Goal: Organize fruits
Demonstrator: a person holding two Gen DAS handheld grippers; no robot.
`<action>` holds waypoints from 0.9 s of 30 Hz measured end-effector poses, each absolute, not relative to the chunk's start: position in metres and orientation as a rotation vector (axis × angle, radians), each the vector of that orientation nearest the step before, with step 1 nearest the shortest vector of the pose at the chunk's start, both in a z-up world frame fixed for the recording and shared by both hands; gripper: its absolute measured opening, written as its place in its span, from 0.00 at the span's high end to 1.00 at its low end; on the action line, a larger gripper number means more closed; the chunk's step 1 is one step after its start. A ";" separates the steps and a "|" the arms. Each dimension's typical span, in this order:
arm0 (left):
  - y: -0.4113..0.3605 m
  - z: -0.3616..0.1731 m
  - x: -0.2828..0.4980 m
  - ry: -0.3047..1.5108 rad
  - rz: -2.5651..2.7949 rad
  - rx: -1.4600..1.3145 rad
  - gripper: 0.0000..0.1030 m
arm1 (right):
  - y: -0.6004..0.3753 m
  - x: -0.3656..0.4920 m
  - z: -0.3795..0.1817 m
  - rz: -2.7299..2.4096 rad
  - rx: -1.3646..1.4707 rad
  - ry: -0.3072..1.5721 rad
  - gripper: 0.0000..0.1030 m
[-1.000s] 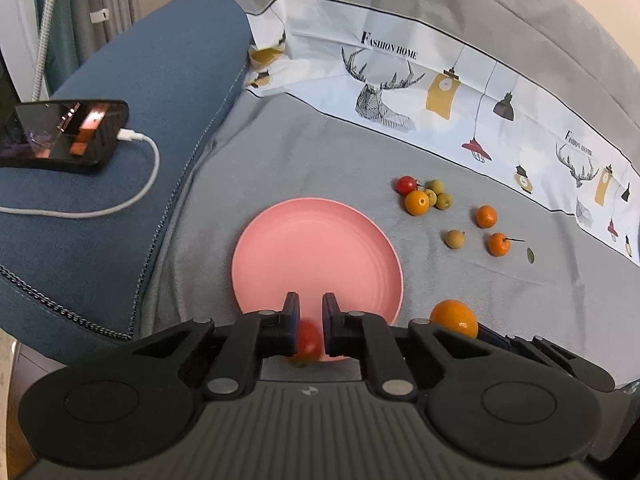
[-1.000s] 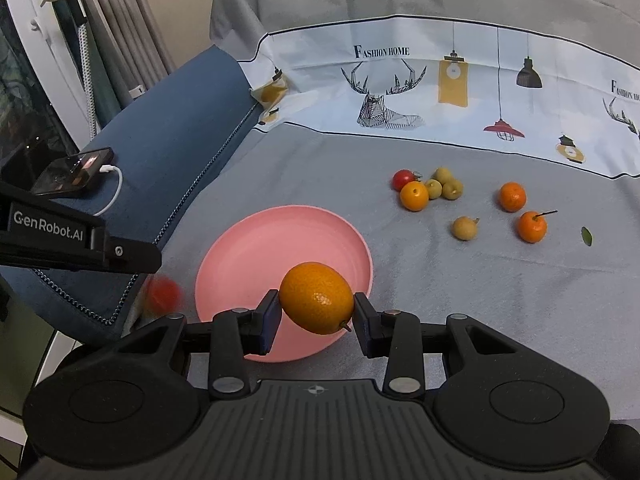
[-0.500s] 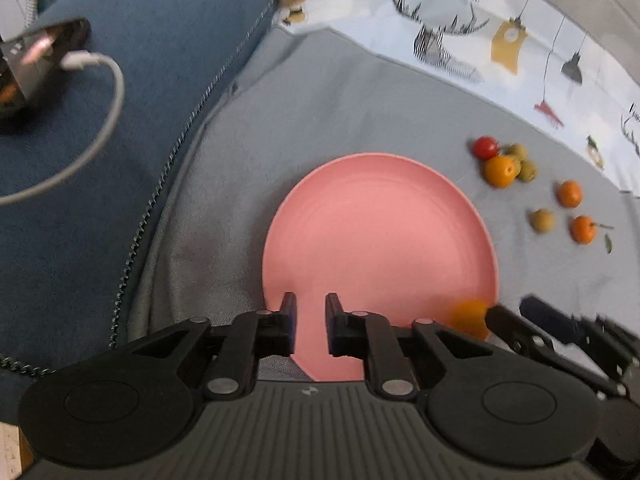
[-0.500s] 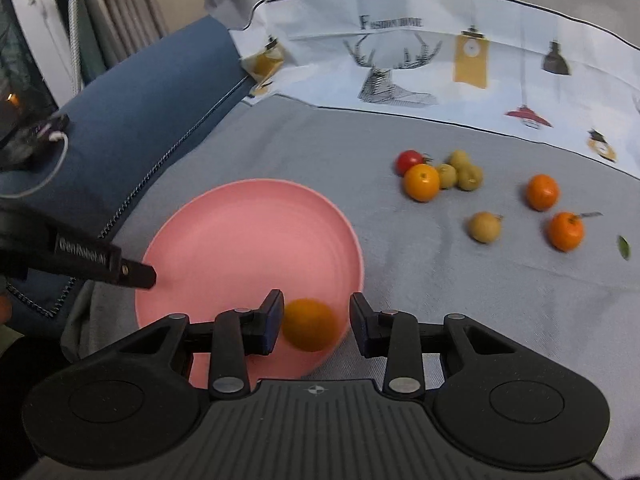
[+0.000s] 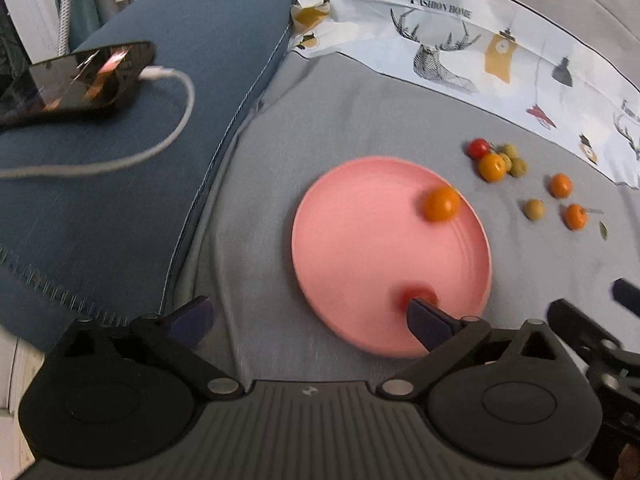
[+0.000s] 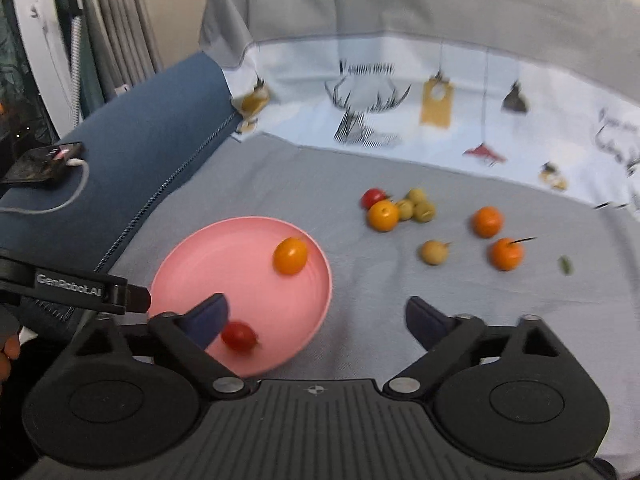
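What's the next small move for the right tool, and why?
Probably reach the right tool, open and empty, toward the nearest loose cluster: the orange fruit beside the red tomato. The pink plate already holds one orange and one tomato.

There was one round pink plate (image 6: 256,227). On it lay two fruits: one orange kumquat (image 6: 290,256) and one small red cherry tomato (image 6: 239,336). On the grey cloth (image 6: 280,184) lay eight more: one red tomato (image 6: 372,197), three orange citrus fruits (image 6: 383,216) and four small yellow-green round fruits (image 6: 433,252). One tiny green leaf (image 6: 565,265) lay apart. One black phone (image 5: 76,78) with one white cable (image 5: 176,120) rested on the blue cushion (image 5: 180,40).
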State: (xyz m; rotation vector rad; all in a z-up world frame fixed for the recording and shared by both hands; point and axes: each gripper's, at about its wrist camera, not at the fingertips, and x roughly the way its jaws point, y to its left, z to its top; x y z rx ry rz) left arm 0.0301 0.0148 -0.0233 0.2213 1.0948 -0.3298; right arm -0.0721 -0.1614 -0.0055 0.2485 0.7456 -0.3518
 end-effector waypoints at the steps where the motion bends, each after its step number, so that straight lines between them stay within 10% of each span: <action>1: 0.018 -0.021 0.022 1.097 -0.331 0.224 0.00 | -0.155 -0.081 0.000 -0.355 0.242 0.735 0.02; 27: 0.055 0.046 -0.091 0.838 -0.363 0.272 0.00 | -0.056 -0.168 0.065 -0.370 0.064 0.575 0.01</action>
